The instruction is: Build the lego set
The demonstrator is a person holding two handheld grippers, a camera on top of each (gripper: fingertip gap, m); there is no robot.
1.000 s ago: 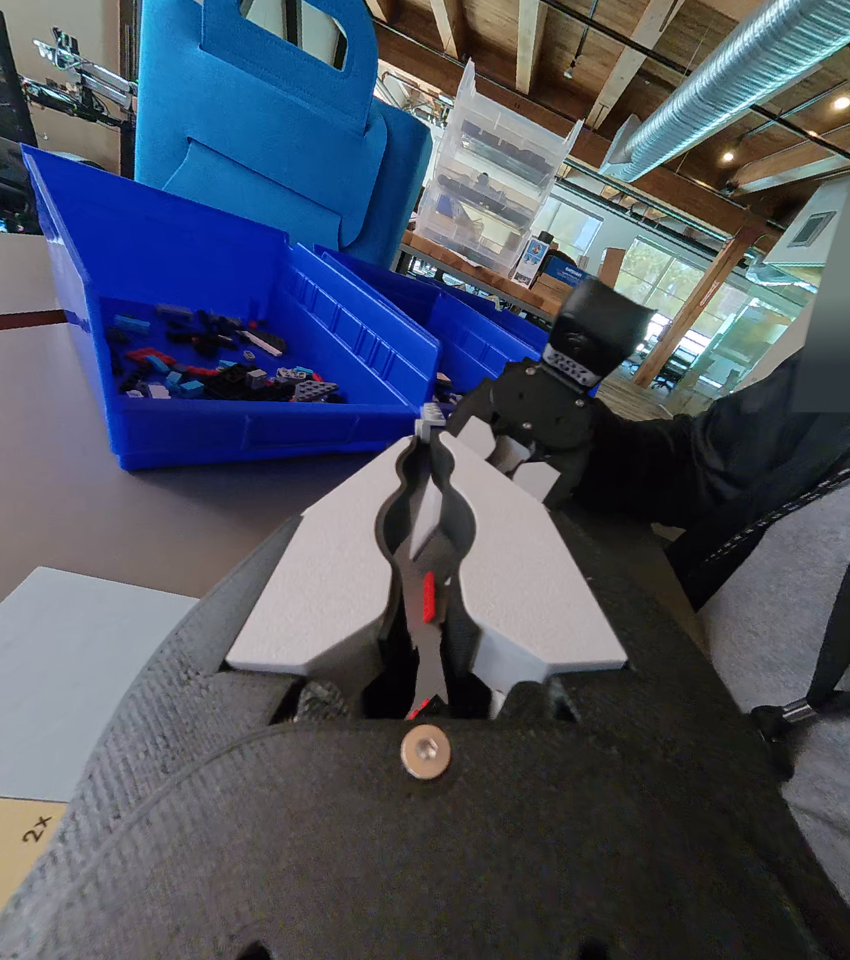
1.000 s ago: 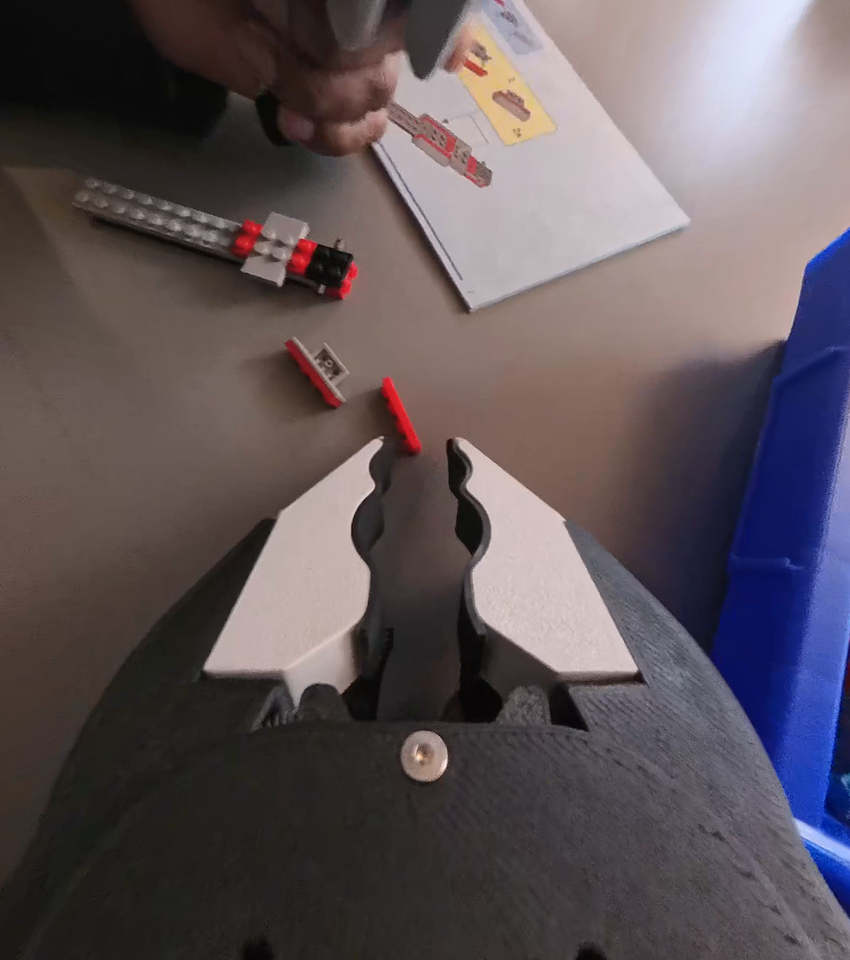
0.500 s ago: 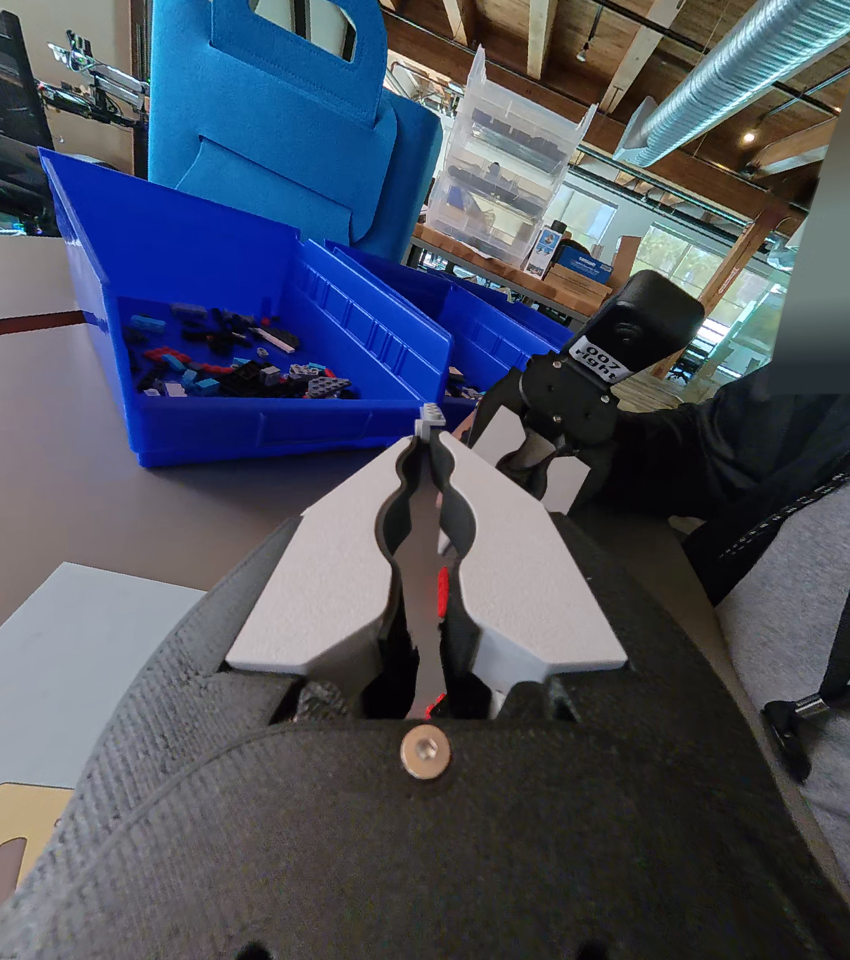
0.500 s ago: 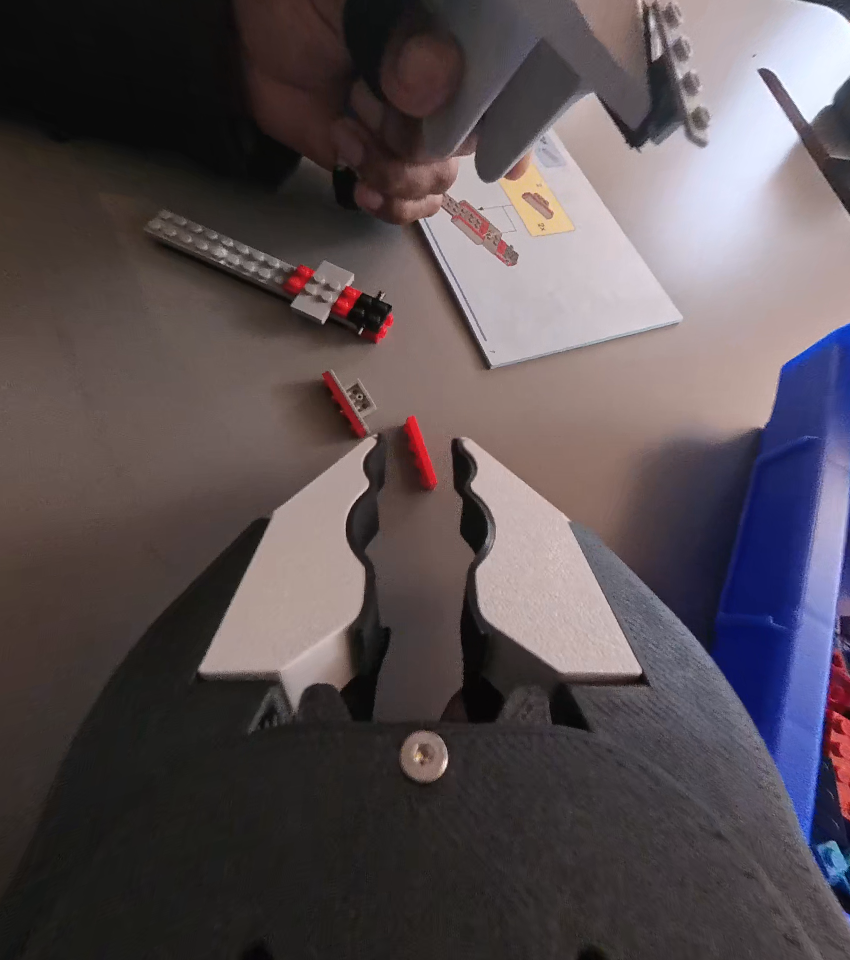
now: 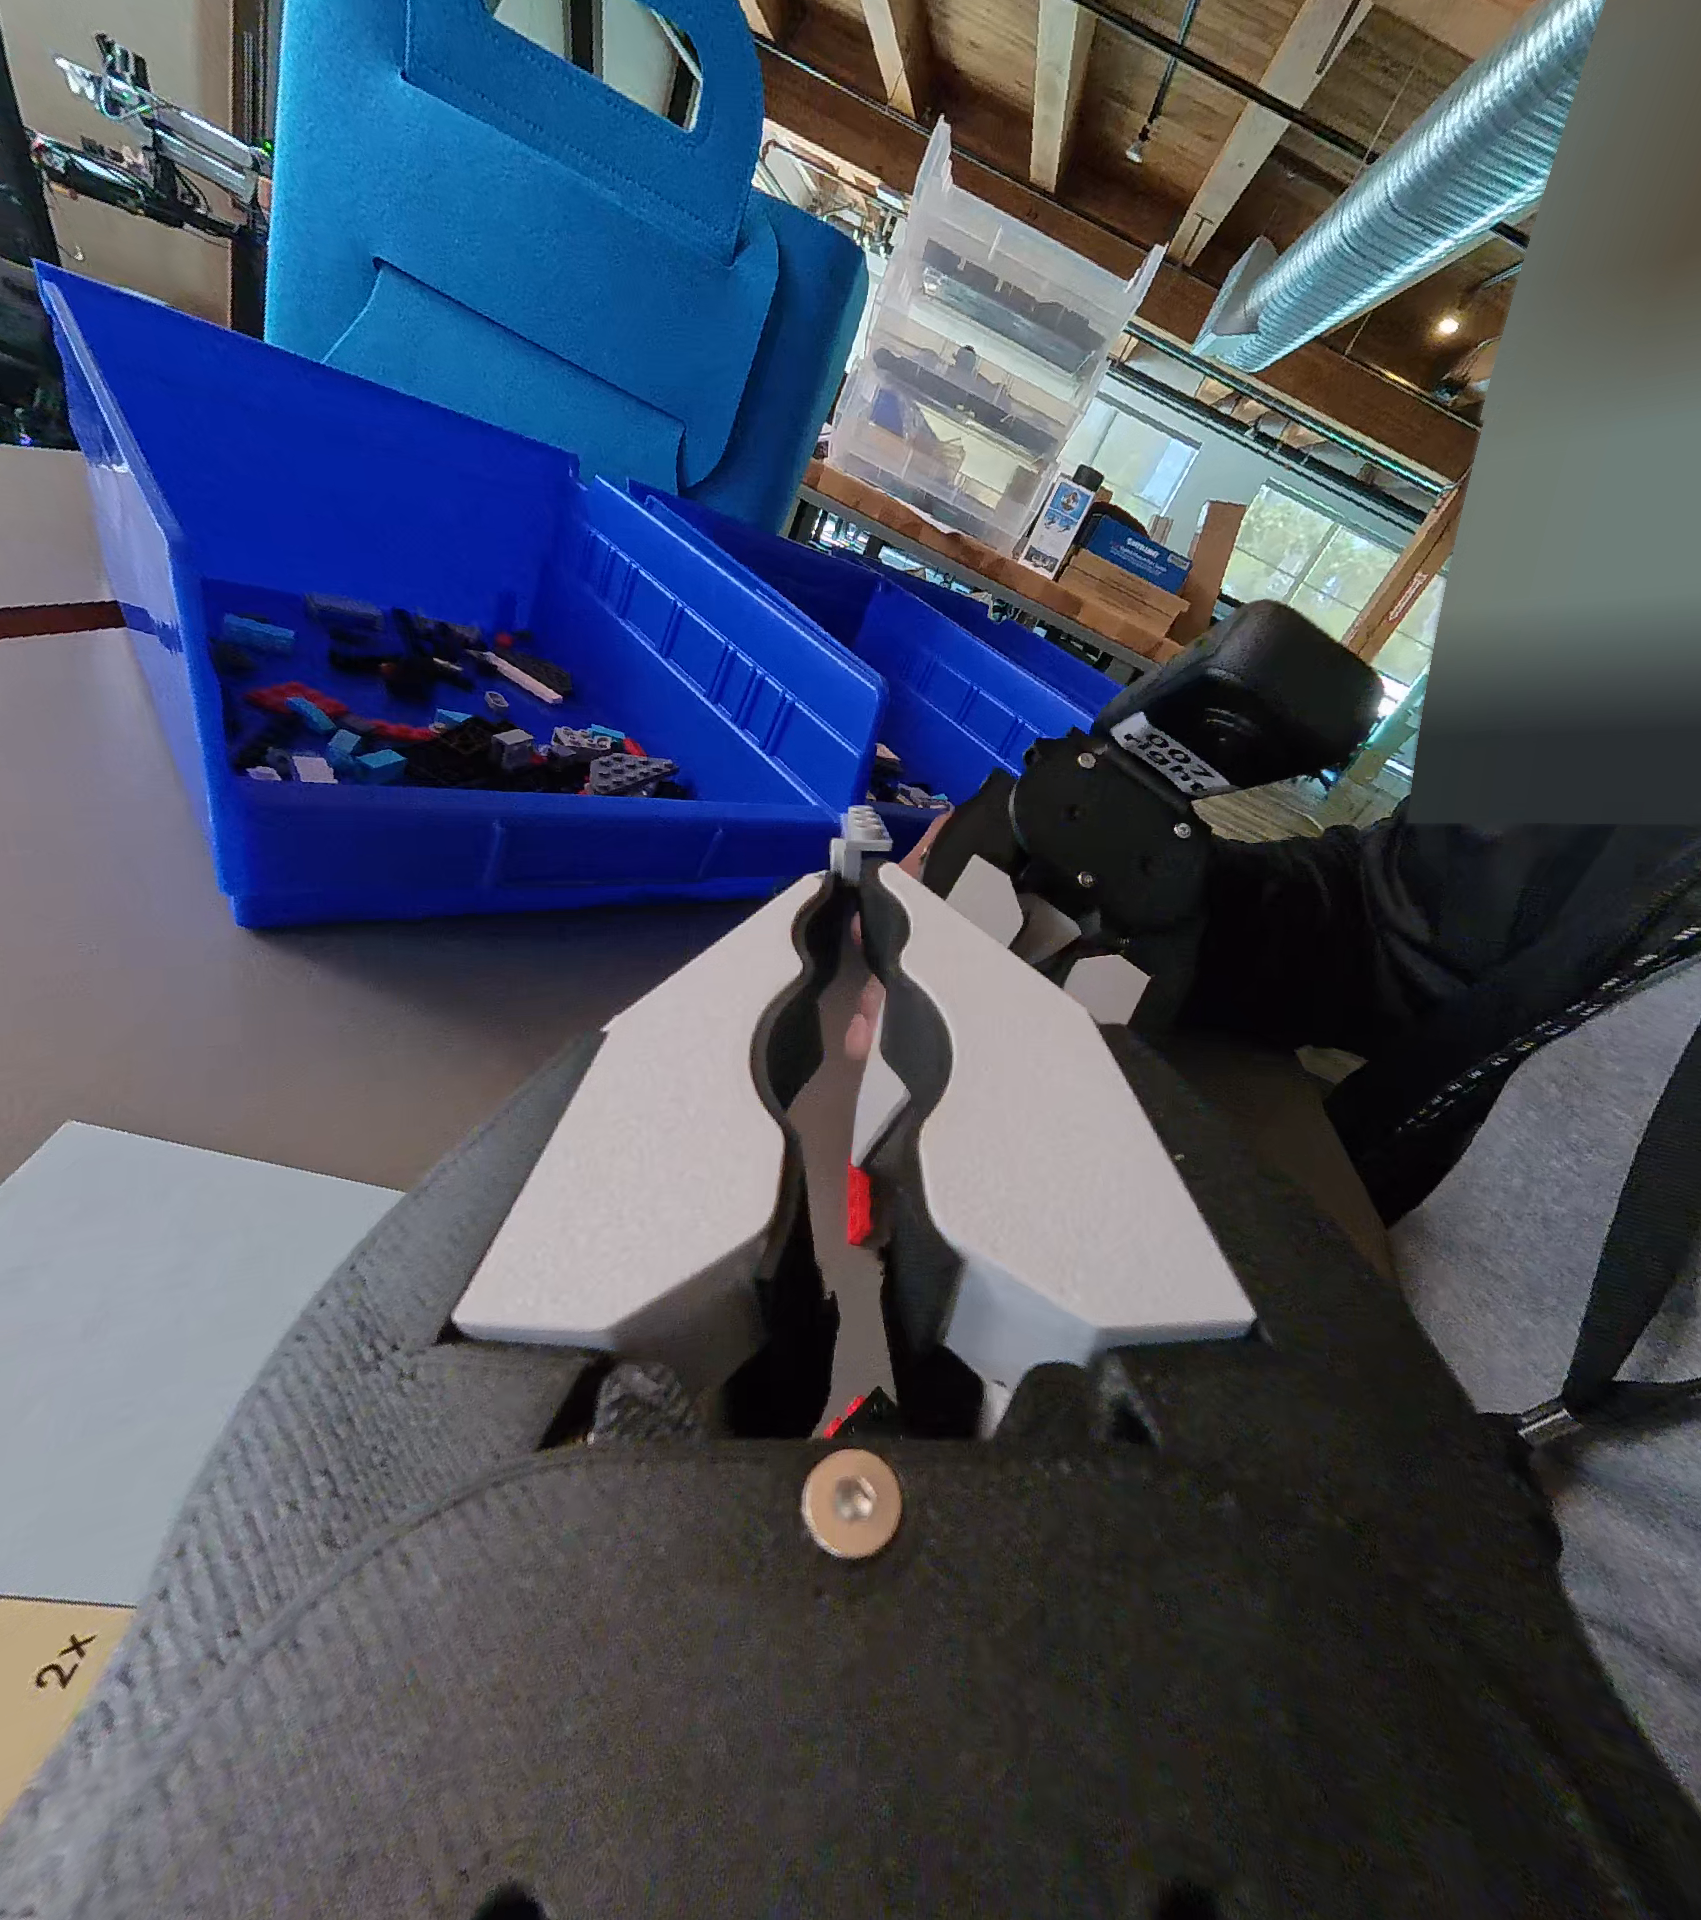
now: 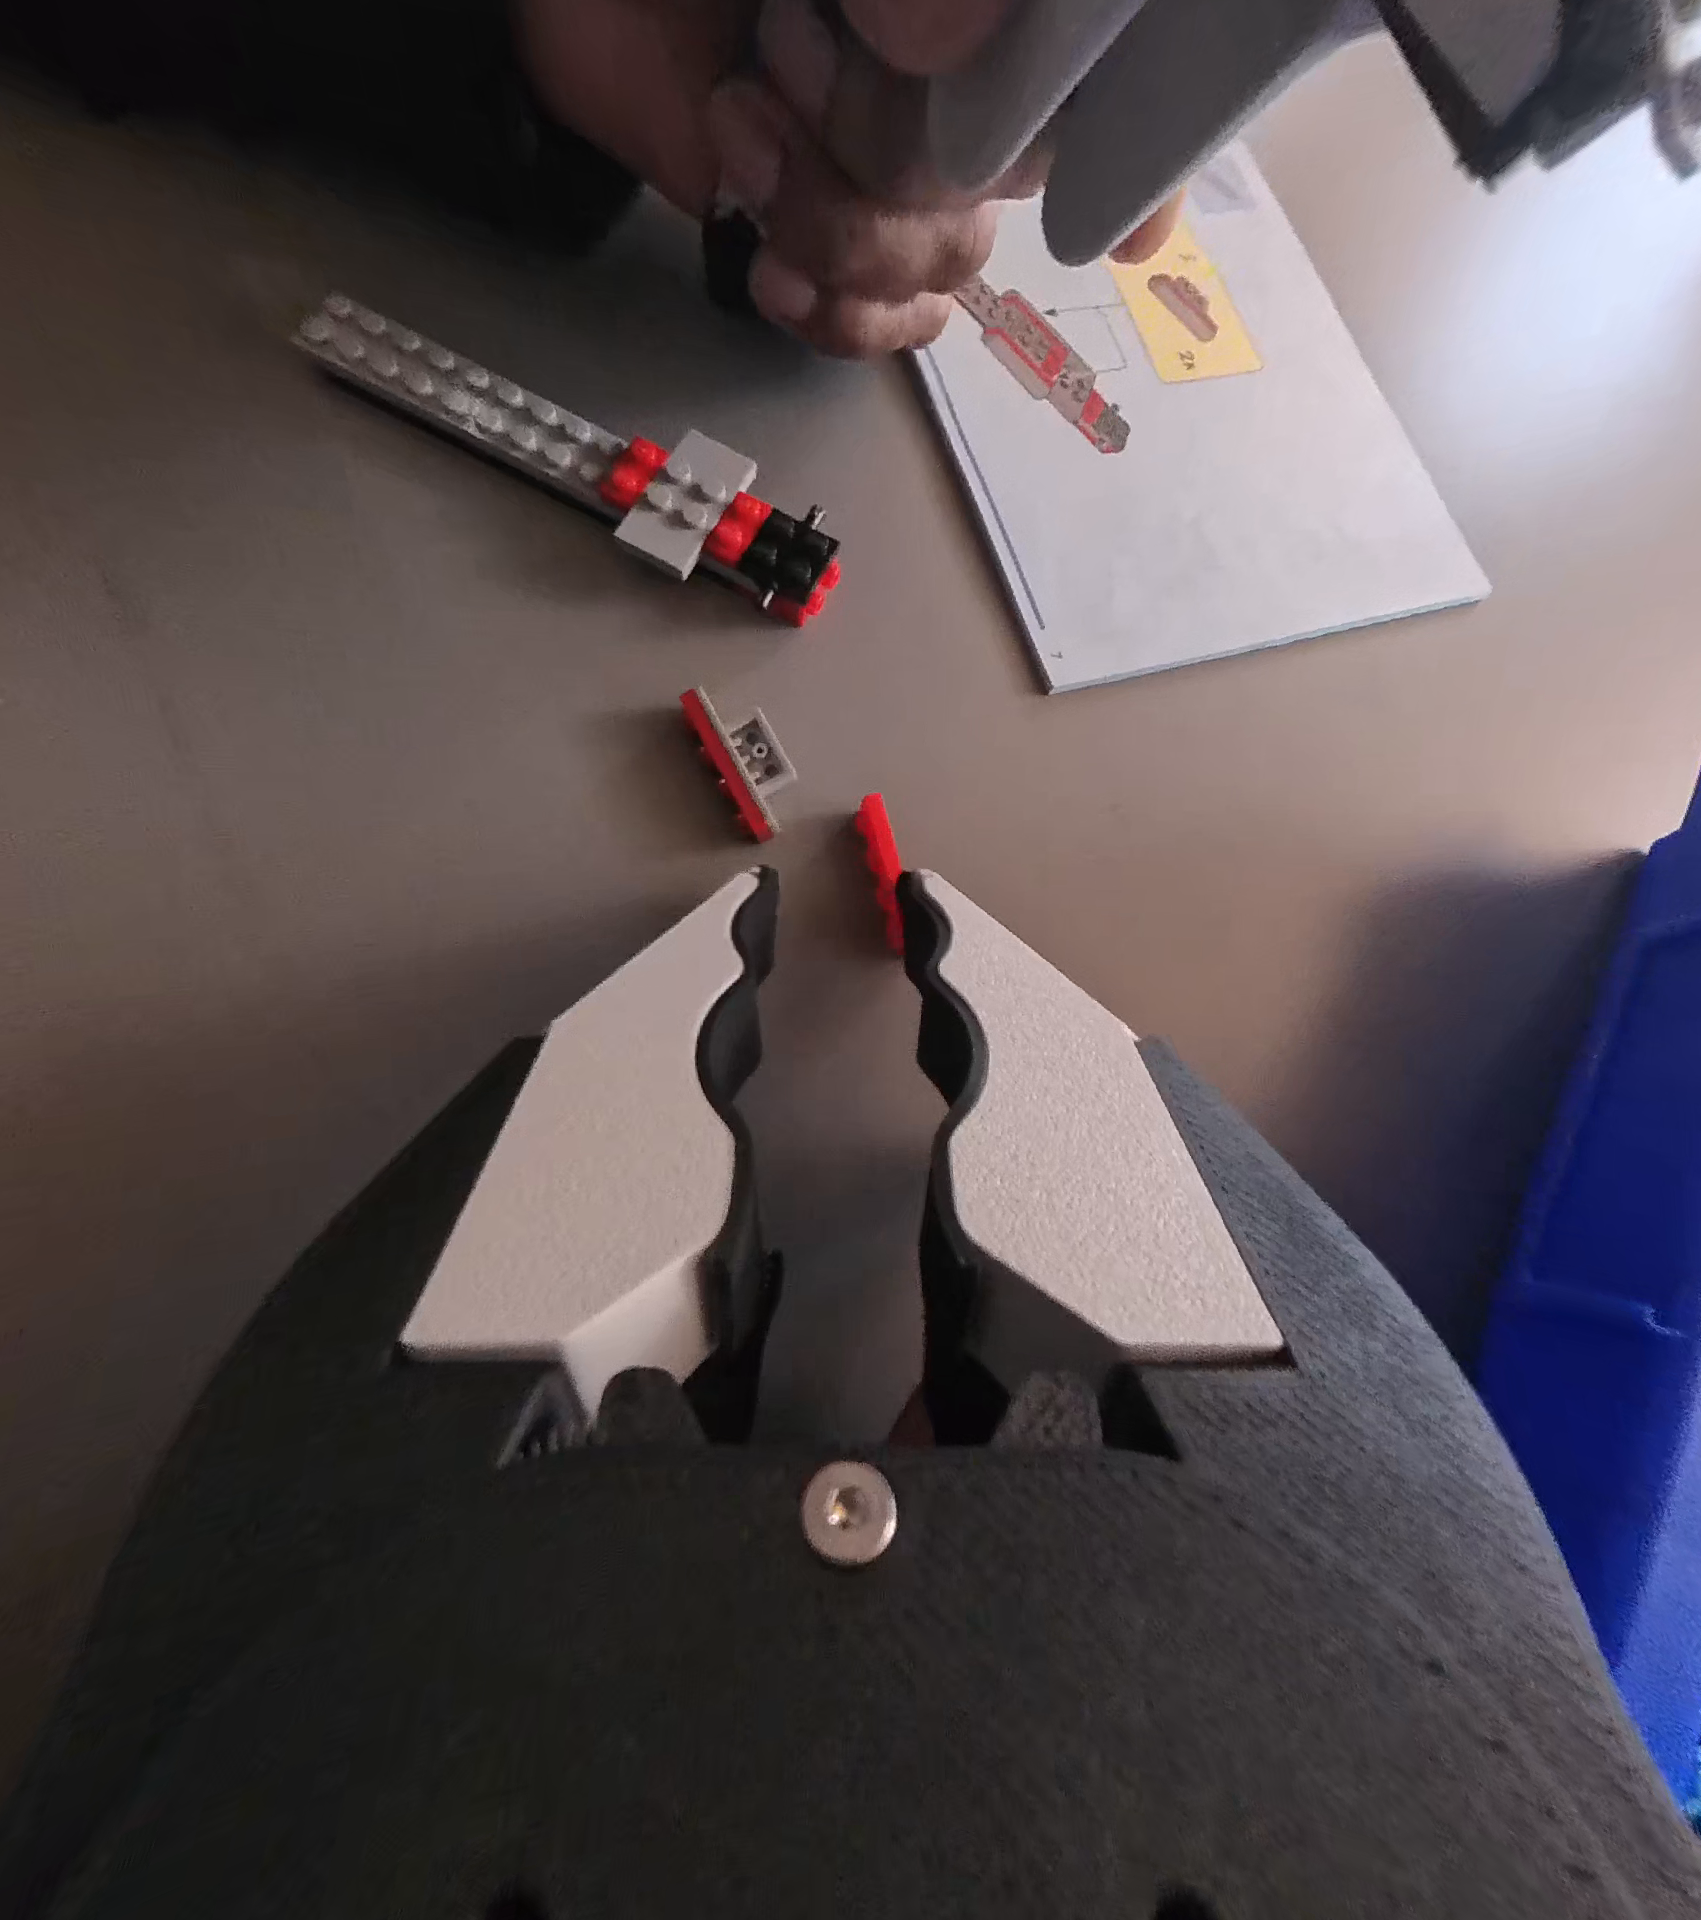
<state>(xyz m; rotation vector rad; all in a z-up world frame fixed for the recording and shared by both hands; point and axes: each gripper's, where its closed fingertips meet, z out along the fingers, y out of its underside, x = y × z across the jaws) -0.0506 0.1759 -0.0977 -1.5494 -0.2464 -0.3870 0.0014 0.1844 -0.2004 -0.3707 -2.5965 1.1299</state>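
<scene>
Left tongs [image 5: 856,883] clamped at frame centre on a small grey piece [image 5: 861,836], studs poking above the tips. Right tongs [image 6: 835,883] parted and empty, low over the bench [image 6: 202,831]; red strip [image 6: 879,868] touching the right fingertip. Grey-red lego build [image 6: 576,457] at upper left, booklet [image 6: 1230,520] upper right, blue bin [image 6: 1656,1195] at right edge.

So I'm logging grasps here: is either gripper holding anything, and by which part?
The left gripper pinches a small grey piece by its lower end. The right gripper is open, holding nothing; a red strip touches one fingertip.
</scene>
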